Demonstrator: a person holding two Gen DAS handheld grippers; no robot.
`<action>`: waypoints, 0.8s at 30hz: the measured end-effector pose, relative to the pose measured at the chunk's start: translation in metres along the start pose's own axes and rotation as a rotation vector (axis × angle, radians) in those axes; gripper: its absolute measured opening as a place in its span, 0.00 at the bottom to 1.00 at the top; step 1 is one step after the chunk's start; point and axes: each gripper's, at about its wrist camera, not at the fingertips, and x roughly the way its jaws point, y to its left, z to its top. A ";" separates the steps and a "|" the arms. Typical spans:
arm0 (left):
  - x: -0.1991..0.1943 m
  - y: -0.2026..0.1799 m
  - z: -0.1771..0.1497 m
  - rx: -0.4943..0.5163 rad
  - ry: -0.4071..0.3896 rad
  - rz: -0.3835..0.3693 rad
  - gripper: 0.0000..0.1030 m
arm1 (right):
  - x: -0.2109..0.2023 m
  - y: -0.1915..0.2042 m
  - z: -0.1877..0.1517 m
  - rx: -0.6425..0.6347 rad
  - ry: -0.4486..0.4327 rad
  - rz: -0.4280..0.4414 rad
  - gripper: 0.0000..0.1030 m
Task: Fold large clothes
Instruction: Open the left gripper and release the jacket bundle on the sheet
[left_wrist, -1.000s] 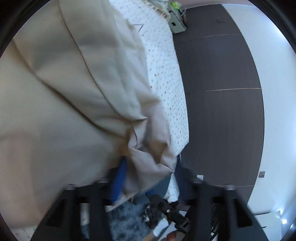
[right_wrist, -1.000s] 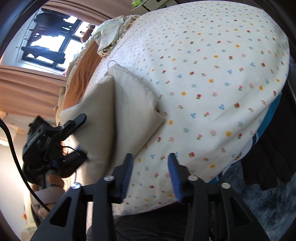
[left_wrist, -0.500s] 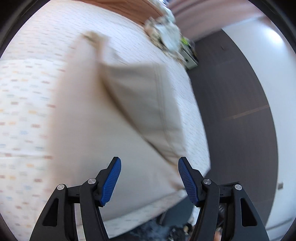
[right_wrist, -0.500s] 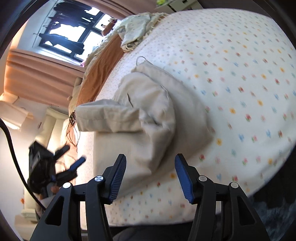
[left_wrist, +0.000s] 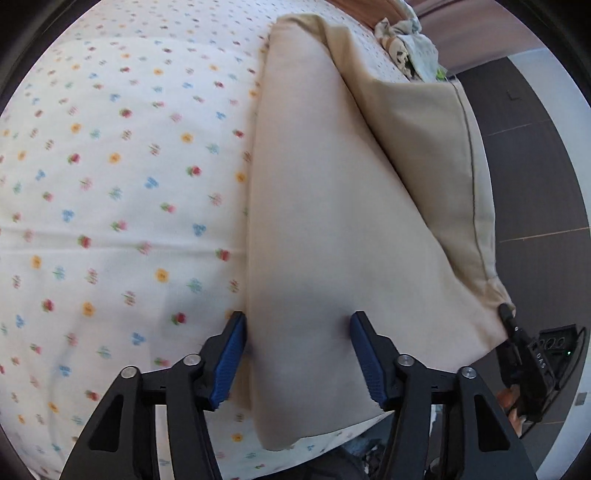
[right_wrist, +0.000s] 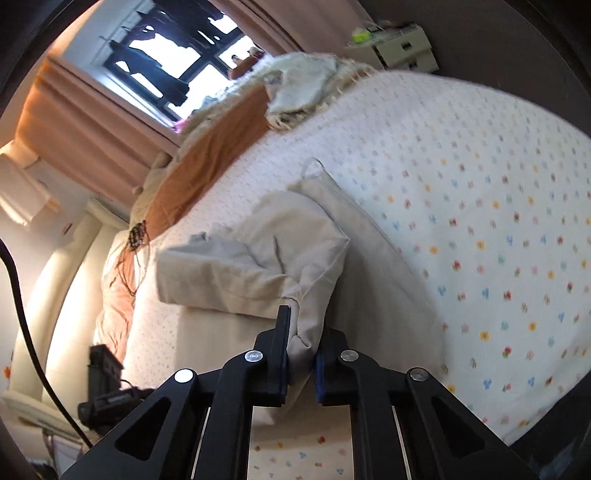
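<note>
Garment: beige, on the bed near its edge, partly folded. Change since a second ago: right tool went from open over the sheet to clamped on a bunched corner, jaws closing, cloth between them. Left tool has let go; it now sits half-wide and narrowing astride the near edge, pads probably not pressing. Reads as the next fold starting. Clothes pile at the bed's far end, clear of the fold. Nothing blocks.
</note>
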 end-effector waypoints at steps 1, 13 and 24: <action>0.000 -0.004 0.000 0.009 -0.008 0.011 0.55 | -0.006 0.001 0.001 -0.005 -0.013 0.005 0.10; 0.022 -0.038 0.010 0.071 -0.011 0.041 0.54 | -0.028 -0.052 -0.029 0.105 -0.019 -0.048 0.09; 0.016 -0.034 0.000 0.058 -0.030 0.050 0.51 | -0.006 -0.064 -0.041 0.134 0.032 -0.052 0.10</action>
